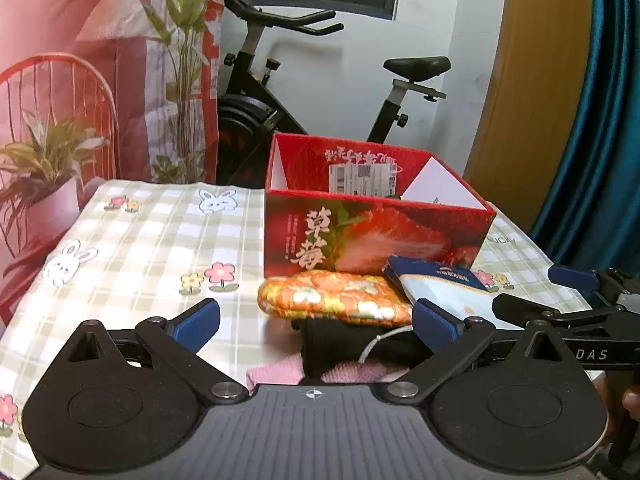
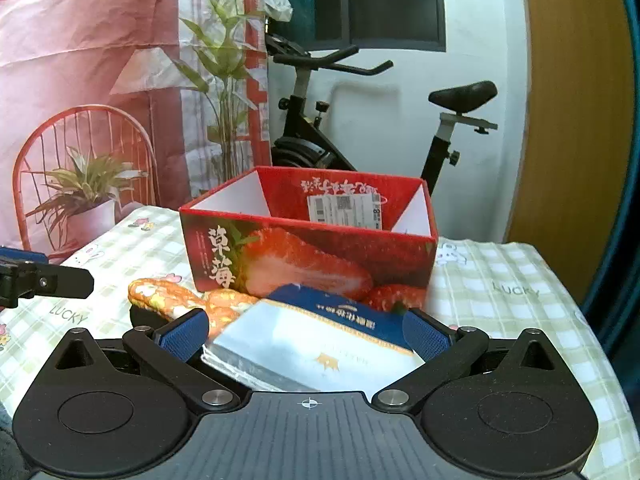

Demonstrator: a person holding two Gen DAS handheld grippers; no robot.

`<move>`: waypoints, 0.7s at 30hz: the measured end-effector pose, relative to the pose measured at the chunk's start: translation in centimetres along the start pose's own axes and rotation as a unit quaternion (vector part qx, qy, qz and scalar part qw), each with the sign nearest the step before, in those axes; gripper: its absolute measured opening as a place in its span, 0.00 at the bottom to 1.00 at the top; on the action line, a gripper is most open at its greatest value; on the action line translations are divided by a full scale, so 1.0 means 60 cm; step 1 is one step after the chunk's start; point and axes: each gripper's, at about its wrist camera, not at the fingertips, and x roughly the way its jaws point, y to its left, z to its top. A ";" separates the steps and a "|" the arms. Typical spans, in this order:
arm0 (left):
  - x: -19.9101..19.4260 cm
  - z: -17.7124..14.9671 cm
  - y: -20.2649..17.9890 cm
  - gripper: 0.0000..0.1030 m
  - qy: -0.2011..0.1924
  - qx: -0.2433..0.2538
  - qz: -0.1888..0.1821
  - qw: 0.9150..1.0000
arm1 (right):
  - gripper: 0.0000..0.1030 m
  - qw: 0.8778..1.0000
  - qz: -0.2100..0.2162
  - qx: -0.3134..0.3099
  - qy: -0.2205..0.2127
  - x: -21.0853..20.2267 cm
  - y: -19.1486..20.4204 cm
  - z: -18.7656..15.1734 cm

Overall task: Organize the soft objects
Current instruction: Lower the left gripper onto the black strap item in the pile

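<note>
A red strawberry box [image 1: 372, 236] [image 2: 312, 256] stands open on the checked tablecloth. In front of it lie an orange flowered soft pouch [image 1: 340, 298] [image 2: 176, 300], a black cloth item [image 1: 344, 344] with a white cord, and a pink knitted piece [image 1: 280, 374]. A blue-and-white flat packet [image 1: 444, 284] [image 2: 316, 344] leans by the box. My left gripper [image 1: 316, 320] is open, its blue pads on either side of the black item. My right gripper [image 2: 306, 336] is open around the packet, and shows at the right of the left wrist view [image 1: 580, 292].
The tablecloth [image 1: 140, 248] [image 2: 520, 300] carries rabbit and flower prints. Behind the table are an exercise bike [image 1: 280, 92] [image 2: 360, 120], a potted plant [image 1: 44, 184] [image 2: 88, 200], a red wire chair [image 2: 80, 152] and a blue curtain [image 1: 600, 120].
</note>
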 end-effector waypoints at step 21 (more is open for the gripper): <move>-0.007 -0.027 0.004 1.00 0.011 -0.020 0.010 1.000 | 1.00 0.999 0.004 0.016 0.029 -0.006 -0.008 -0.023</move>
